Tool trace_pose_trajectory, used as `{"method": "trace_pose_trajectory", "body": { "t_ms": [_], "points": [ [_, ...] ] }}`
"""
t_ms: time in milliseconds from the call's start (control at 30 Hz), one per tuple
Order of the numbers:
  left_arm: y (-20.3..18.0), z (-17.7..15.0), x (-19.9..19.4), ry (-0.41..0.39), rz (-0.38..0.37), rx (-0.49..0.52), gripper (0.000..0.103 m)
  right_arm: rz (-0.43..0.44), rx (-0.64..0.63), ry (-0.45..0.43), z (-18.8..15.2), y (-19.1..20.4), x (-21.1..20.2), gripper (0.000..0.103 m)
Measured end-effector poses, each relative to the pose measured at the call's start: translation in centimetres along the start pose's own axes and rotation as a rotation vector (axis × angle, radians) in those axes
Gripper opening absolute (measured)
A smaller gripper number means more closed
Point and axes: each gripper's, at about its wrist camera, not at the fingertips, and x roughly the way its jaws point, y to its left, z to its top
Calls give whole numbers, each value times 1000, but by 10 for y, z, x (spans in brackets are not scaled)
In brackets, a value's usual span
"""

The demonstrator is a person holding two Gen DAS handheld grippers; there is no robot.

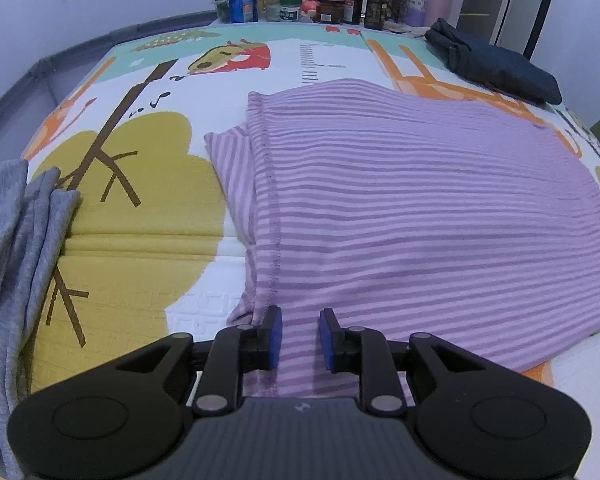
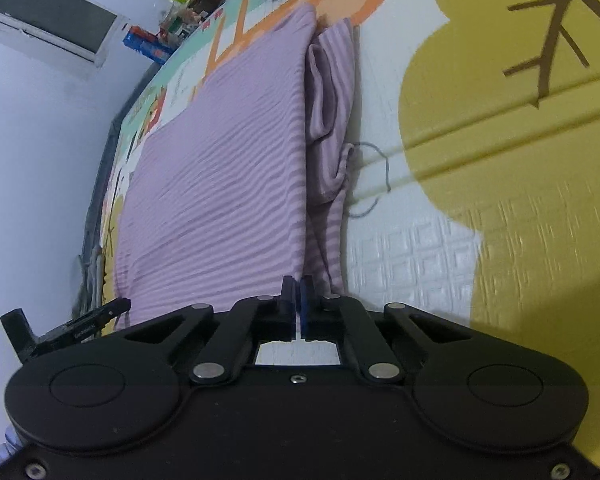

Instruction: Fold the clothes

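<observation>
A purple striped garment (image 1: 400, 200) lies spread on the cartoon play mat (image 1: 132, 240), its left side folded in with a hemmed seam on top. My left gripper (image 1: 301, 334) rests over the garment's near edge. Its blue pads (image 1: 276, 336) stand a little apart and flat cloth shows between them. In the right wrist view the same garment (image 2: 220, 160) stretches away, with a bunched sleeve (image 2: 328, 120) along its right side. My right gripper (image 2: 299, 296) is shut at the near end of that folded edge, with the cloth running into its tips.
Grey clothing (image 1: 16, 260) is piled at the mat's left edge. A folded dark blue garment (image 1: 496, 64) lies at the far right. Bottles and jars (image 1: 332, 0) crowd the far edge against the wall. A loose grey thread (image 2: 380, 176) lies on the mat (image 2: 480, 200) beside the sleeve.
</observation>
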Motion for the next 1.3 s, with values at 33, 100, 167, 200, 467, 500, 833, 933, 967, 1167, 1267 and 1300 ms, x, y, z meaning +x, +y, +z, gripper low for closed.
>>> {"method": "trace_pose_trajectory", "body": {
  "t_ms": [33,100,167,200,467,500,833,933,967,1167,1267,1300],
  "points": [
    [0,0,0,0,4,3,24,4,3,-1,-2,1,-2,3],
    [-2,-1,-1,-2,16,10,24,9,1,2,-6,4,-3,3],
    [-2,-2,-2,-3,14,7,25,3,-6,9,-10,6,-3,3],
    [-1,-2,-2,-2,11,3,25,3,4,6,-11,5,-4,3],
    [15,-3,-15,4,-36,-76,39,-66,15,-62,-14,7,-26,23],
    [18,-3,-17,0,-31,-91,45,-66,25,-81,-13,6,-31,25],
    [52,-5,-28,-9,-26,-302,59,25,21,-167,-2,36,-33,45],
    [53,-11,-29,-15,-16,-317,60,36,-59,-121,5,71,-9,45],
    [53,-13,-30,-15,-15,-320,60,35,-93,-102,7,85,0,45],
    [54,-28,-31,-39,-114,-357,60,40,-298,-44,12,173,45,56],
    [53,-33,-31,-53,-163,-361,61,56,-371,-30,10,205,58,58],
    [52,-34,-31,-57,-166,-363,61,61,-385,-23,10,213,63,58]
  ]
}}
